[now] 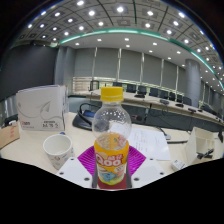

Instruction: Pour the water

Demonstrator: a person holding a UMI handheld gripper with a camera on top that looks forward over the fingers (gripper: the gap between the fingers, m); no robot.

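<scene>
A clear plastic bottle (111, 135) with an orange cap, a yellow-orange label and orange liquid at its bottom stands upright between my gripper's (111, 165) fingers. The magenta pads (86, 160) press on the bottle's labelled lower part from both sides. The bottle seems held just above the white table (30, 152). A white patterned paper cup (57, 152) stands on the table to the left of the bottle, just beyond the left finger, apart from it.
A white box with printing (40, 108) stands behind the cup at the left. Papers (150, 138) lie on the table behind the bottle at the right. A white object (205, 145) sits at the far right. Black chairs and long tables fill the room beyond.
</scene>
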